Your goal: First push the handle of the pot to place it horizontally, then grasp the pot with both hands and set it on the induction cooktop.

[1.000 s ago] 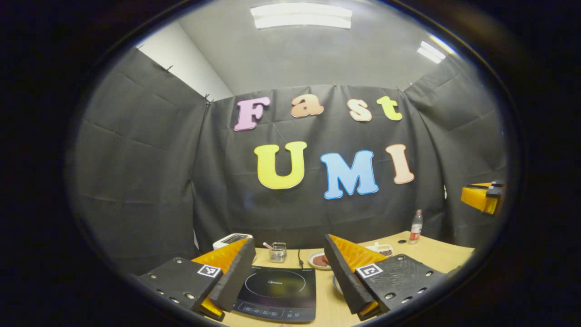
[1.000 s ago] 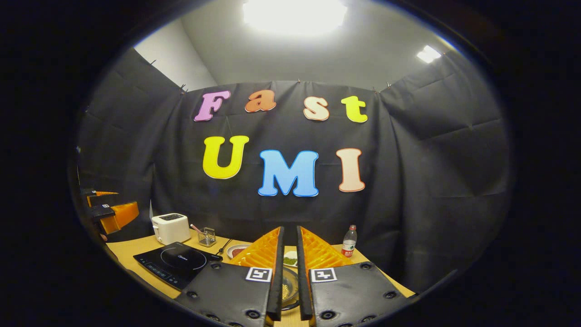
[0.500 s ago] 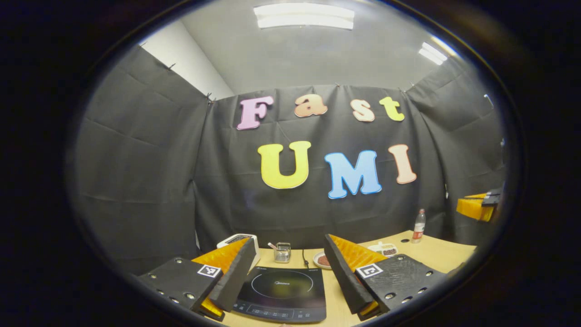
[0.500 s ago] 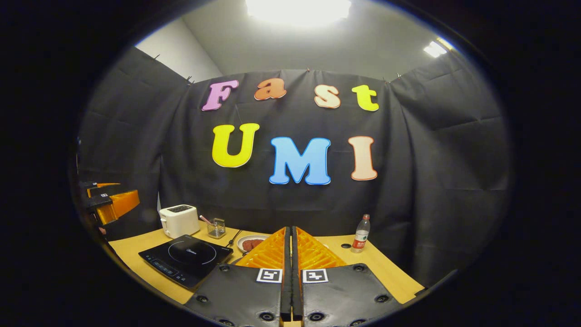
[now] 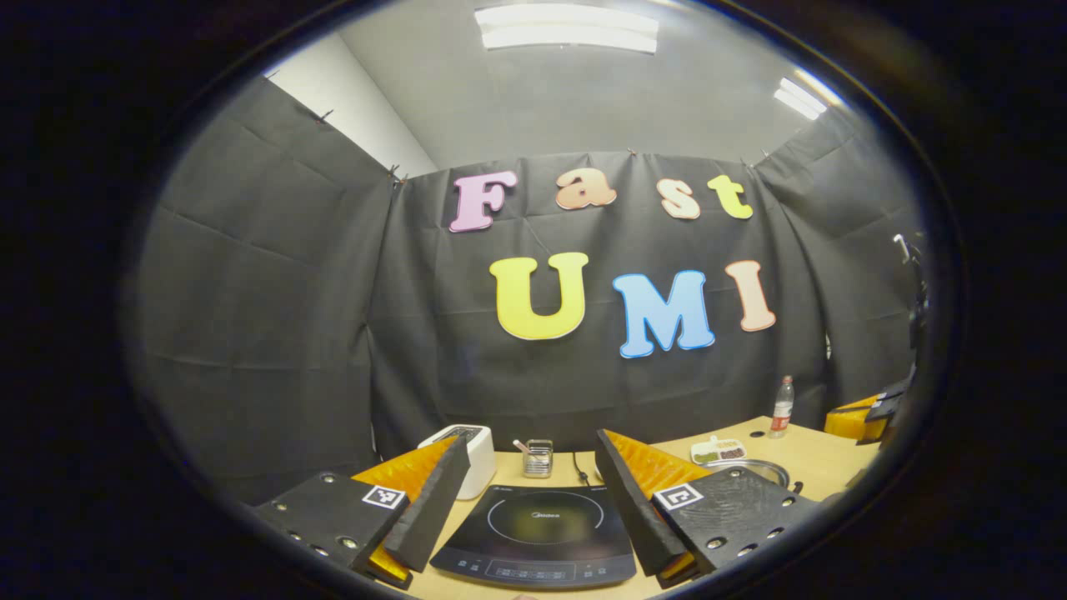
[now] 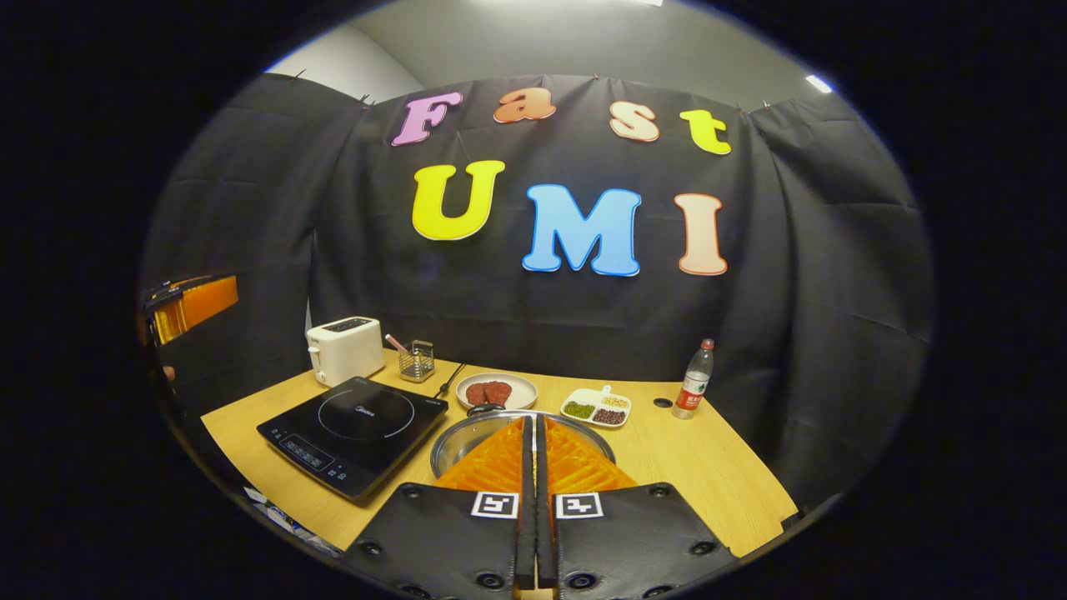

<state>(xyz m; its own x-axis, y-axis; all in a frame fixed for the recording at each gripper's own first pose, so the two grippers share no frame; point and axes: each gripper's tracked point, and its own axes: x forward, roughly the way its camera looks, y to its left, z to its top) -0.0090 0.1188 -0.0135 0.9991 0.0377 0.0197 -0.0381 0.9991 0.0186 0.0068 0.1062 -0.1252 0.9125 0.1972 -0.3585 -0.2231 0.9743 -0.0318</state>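
A steel pot [image 6: 463,442] stands on the wooden table [image 6: 708,483], right of the black induction cooktop [image 6: 354,425]. Its dark handle [image 6: 483,409] shows at the far rim. My right gripper [image 6: 533,419] hangs above the pot's near side, shut with nothing between the fingers, which hide the pot's middle. My left gripper [image 5: 529,439] is open above the cooktop [image 5: 542,533], holding nothing. In the left gripper view the pot's rim [image 5: 754,468] peeks past the right finger, and the right gripper [image 5: 867,412] is at the far right. The left gripper [image 6: 187,304] shows at the left edge of the right gripper view.
A white toaster [image 6: 343,350] and a wire utensil holder [image 6: 415,360] stand behind the cooktop. A plate of meat [image 6: 498,390], a divided dish [image 6: 597,407] and a water bottle [image 6: 693,390] sit behind the pot. The table's front edge is close below.
The right gripper's fingers closed their small gap and its view tipped downward, bringing the pot and the table into sight. The left gripper drifted slightly; the cooktop sits more central between its fingers.
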